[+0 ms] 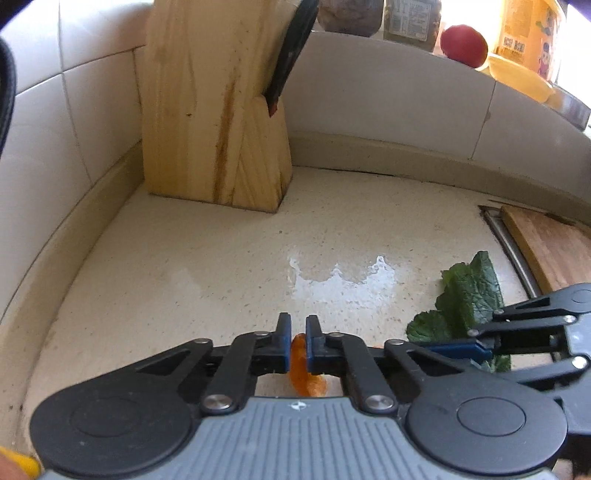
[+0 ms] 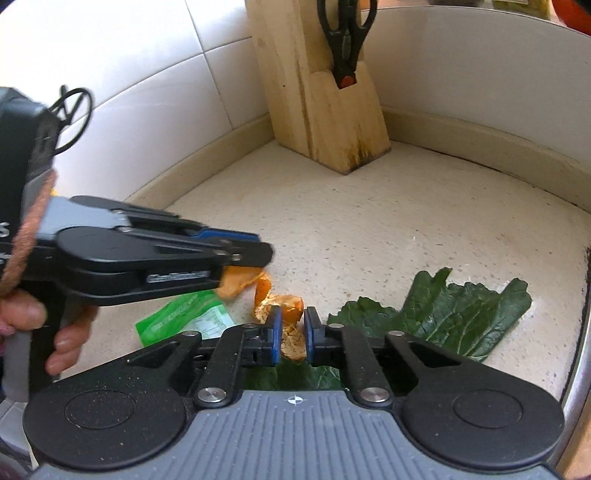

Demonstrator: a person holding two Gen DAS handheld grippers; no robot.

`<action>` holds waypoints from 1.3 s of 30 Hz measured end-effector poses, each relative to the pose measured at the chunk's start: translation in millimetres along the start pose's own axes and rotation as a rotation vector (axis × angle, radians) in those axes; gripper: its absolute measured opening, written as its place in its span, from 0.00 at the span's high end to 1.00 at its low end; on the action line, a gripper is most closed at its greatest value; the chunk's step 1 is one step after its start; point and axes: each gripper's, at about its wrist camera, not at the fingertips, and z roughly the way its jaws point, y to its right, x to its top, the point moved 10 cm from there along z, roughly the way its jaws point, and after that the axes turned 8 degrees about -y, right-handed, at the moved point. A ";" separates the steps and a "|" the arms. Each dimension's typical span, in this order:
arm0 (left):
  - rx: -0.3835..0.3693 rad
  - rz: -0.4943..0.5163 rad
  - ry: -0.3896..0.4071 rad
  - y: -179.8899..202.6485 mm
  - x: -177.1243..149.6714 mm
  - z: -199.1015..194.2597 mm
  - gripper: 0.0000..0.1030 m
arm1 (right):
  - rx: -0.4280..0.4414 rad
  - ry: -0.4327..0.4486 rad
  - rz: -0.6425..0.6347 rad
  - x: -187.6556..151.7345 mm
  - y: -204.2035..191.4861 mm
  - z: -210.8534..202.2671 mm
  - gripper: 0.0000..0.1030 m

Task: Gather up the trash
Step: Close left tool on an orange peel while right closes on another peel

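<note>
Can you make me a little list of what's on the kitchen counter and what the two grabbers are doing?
left gripper: shut on a piece of orange peel
right gripper: shut on another piece of orange peel
green leaf: flat on the counter, partly under the right gripper
green wrapper: on the counter, below the left gripper
knife block: upright in the corner, black scissors in it
wet patch: on the counter
</note>
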 end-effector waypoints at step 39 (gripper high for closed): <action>0.030 -0.135 0.021 -7.9 -43.5 -43.9 0.86 | 0.073 0.002 -0.031 6.0 -17.0 8.2 0.40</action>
